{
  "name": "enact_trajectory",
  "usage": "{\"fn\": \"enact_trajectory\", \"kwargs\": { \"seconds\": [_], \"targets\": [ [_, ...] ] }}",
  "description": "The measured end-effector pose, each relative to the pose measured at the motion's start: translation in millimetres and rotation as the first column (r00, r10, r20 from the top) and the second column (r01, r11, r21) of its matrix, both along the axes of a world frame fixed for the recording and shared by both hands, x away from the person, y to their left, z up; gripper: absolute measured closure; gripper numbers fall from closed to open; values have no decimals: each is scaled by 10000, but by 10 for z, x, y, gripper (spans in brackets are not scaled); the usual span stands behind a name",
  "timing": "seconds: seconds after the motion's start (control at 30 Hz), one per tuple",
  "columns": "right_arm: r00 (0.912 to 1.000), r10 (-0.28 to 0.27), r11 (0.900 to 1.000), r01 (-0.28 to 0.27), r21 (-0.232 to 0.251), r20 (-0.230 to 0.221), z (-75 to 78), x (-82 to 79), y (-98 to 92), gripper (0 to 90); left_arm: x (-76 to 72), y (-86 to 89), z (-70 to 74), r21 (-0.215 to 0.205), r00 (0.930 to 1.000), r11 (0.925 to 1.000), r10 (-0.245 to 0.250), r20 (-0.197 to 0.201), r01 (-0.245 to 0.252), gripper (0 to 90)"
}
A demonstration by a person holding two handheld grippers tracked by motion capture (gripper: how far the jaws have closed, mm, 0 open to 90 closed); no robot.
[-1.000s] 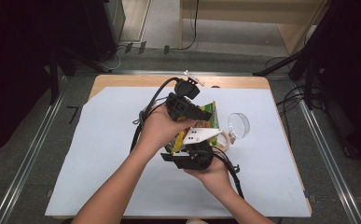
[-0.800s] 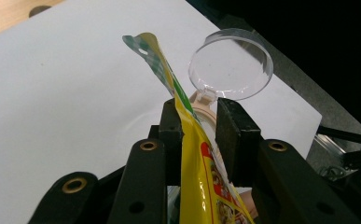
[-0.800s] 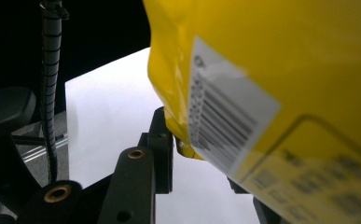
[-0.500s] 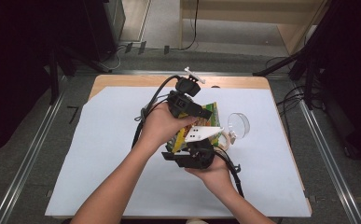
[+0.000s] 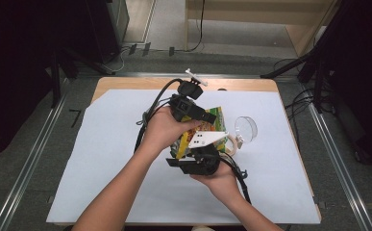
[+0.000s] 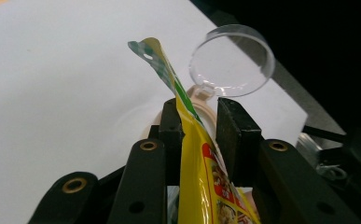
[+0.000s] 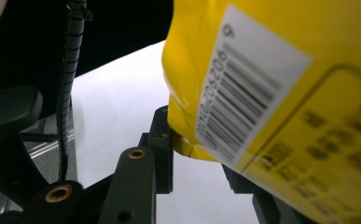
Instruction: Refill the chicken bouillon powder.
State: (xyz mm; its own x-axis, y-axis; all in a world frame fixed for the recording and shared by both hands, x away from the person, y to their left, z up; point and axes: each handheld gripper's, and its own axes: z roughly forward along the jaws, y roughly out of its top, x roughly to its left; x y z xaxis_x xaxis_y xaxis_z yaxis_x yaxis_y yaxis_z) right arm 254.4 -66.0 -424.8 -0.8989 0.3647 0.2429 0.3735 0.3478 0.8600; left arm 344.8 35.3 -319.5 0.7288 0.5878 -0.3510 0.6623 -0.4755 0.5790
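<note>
Yellow printed foil snack pouch point(image 5: 193, 139) pinched by both tongs, left point(image 6: 199, 123) and right point(image 7: 194, 154); probably mid-tear, next pull apart steadily.

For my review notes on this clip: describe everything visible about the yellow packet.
The yellow packet is a glossy printed pouch with a green top edge, food pictures on one face and a white barcode label on the other. It is held above the white sheet, near a clear lid. The left gripper pinches near its top; the right gripper clamps a lower corner.
</note>
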Motion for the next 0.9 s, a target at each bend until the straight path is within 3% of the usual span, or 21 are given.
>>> {"fn": "enact_trajectory", "kwargs": {
  "seconds": [0.2, 0.4, 0.6, 0.7, 0.9],
  "targets": [
    [9999, 44, 10000, -44, -24, 108, -34, -18, 32, 684, -47, 42, -18, -56, 9998, 10000, -34, 208, 36, 727],
    [9984, 179, 9990, -157, -415, 542, -103, -59, 67, 681, -95, 121, -83, -193, 9998, 9997, -140, 112, 142, 739],
    [9977, 429, 9979, -403, -503, 521, -168, -79, 98, 654, -121, 245, -170, -748, 9997, 9971, -139, -194, 124, 738],
    [9948, 611, 9964, -560, -634, 817, -210, -93, 102, 653, -139, 287, -207, -970, 9996, 9952, -160, -222, 138, 737],
    [9935, 741, 9946, -673, -787, 869, -279, -107, 114, 654, -151, 345, -291, -1017, 9997, 9948, -126, -228, 102, 735]
  ]
}}
